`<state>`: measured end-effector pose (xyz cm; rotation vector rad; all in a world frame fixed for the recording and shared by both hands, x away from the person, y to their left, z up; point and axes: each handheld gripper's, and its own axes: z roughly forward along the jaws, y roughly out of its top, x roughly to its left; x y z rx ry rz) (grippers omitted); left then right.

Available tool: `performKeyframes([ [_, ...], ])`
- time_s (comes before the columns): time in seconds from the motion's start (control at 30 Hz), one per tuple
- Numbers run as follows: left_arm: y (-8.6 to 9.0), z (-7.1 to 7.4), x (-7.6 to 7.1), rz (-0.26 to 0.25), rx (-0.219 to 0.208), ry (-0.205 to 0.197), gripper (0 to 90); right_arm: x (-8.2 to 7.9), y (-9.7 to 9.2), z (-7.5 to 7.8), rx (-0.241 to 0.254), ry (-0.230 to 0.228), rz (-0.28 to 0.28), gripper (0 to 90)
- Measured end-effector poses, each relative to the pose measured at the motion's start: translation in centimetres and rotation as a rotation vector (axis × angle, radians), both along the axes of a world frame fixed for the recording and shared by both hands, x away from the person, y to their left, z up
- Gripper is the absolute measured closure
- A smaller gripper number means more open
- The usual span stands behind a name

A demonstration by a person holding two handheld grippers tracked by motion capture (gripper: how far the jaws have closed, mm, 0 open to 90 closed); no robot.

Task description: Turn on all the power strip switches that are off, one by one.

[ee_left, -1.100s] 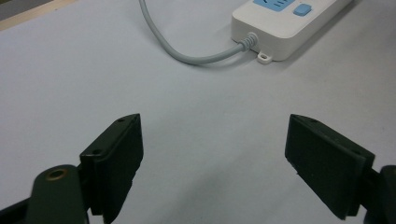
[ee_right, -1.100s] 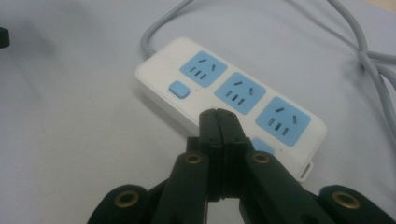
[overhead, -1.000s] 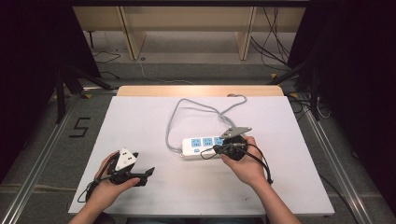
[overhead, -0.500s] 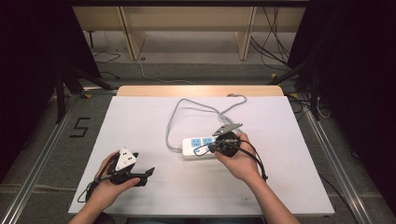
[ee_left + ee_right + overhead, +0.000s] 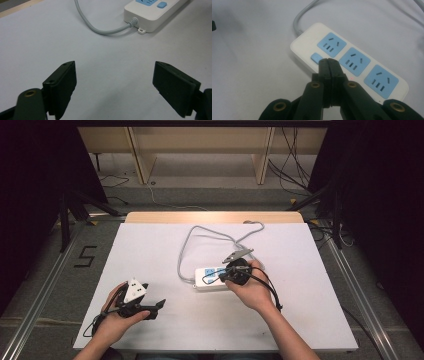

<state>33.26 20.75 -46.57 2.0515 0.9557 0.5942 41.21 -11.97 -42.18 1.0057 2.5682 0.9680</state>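
Right gripper [image 5: 329, 61], jaws pressed together and empty, tips right at the strip's [image 5: 352, 62] blue switch [image 5: 315, 58]; looks like switch-press step, next push straight down; left gripper [image 5: 113, 82] spread, idle.

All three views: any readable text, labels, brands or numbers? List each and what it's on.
"5": black mark on the grey floor left of the white table, in the high view.
White power strip with blue sockets: no brand or label readable in either gripper view; blue switch unmarked.
Nothing else legible.
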Motion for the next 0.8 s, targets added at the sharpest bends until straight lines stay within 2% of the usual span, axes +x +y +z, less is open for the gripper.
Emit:
performKeyframes([
  [0.8, 0.0, 0.0, 0.0, -0.006, 0.011, -0.001, 18.9, 1.9, 3.3, -0.7, -0.054, 0.061, 0.04, 90.0],
])
